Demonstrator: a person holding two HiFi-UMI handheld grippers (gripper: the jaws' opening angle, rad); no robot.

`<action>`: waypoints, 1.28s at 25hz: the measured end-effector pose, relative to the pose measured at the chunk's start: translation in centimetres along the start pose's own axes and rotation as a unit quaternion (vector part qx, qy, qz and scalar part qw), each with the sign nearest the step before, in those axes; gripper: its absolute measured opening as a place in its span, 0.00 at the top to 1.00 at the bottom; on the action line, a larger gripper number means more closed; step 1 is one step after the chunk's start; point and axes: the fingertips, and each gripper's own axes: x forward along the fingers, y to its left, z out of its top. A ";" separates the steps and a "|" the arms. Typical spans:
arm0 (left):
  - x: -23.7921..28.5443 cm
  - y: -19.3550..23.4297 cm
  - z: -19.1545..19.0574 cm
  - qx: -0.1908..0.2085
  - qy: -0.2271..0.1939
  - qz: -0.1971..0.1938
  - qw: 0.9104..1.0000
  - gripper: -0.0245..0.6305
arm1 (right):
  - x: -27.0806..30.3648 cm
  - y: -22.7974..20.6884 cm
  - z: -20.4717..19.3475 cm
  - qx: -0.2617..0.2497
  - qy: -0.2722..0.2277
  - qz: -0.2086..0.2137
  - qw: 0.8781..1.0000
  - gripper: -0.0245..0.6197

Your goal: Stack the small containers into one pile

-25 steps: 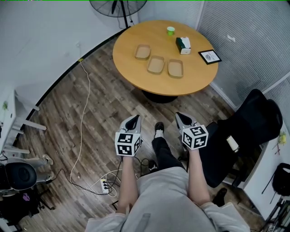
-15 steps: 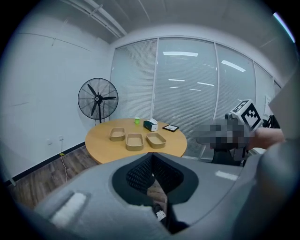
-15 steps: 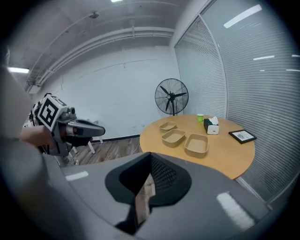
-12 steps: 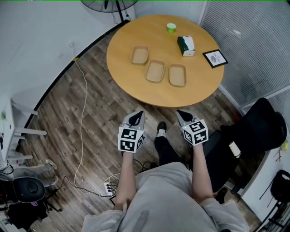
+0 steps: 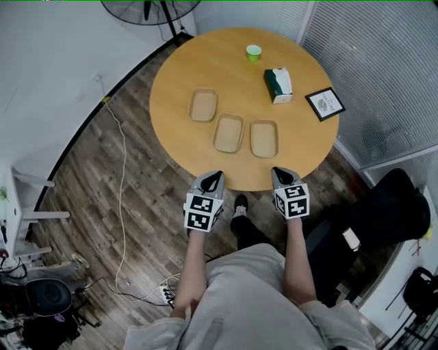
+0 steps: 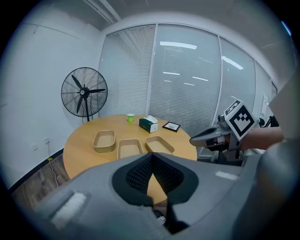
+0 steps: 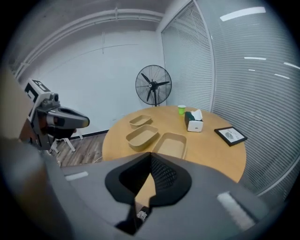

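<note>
Holding both grippers up at the near rim of the round table [image 5: 205,61], the person had nothing gripped. Left gripper [image 5: 214,176]: fingers shut tip to tip, nothing between them, touching nothing. Right gripper [image 5: 280,171]: same, fingers together, empty.

Three shallow tan containers sat on the table ahead of the grippers, unstacked, in a loose row: left container [image 5: 203,105] a bit apart and farther back, middle container [image 5: 228,132] and right container [image 5: 264,139] just beside each other. All three were empty.

Behind them were a green cup [image 5: 254,52], a tissue box [image 5: 278,85] and a framed print [image 5: 325,103]. Couldn't tell the cup's contents, and the print was too small to read. The fan [image 5: 147,8] was cut off by the top edge in the head view.
</note>
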 end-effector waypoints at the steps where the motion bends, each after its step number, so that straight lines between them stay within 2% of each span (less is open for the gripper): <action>1: 0.9 0.3 0.4 -0.001 0.002 -0.001 1.000 0.96 | 0.7 -0.9 0.1 0.004 0.004 -0.009 1.000 0.96; 17: 12.9 5.3 3.1 -0.017 0.057 -0.016 0.998 0.96 | 10.9 -9.9 0.9 0.060 0.062 -0.047 0.995 0.96; 25: 15.2 6.3 2.5 -0.024 0.083 -0.021 0.996 0.96 | 13.2 -11.9 -0.1 0.120 0.079 -0.050 0.988 0.82; 32: 16.1 8.4 1.7 -0.010 0.105 0.000 0.994 0.96 | 14.9 -13.5 -2.0 0.161 0.087 -0.060 0.981 0.80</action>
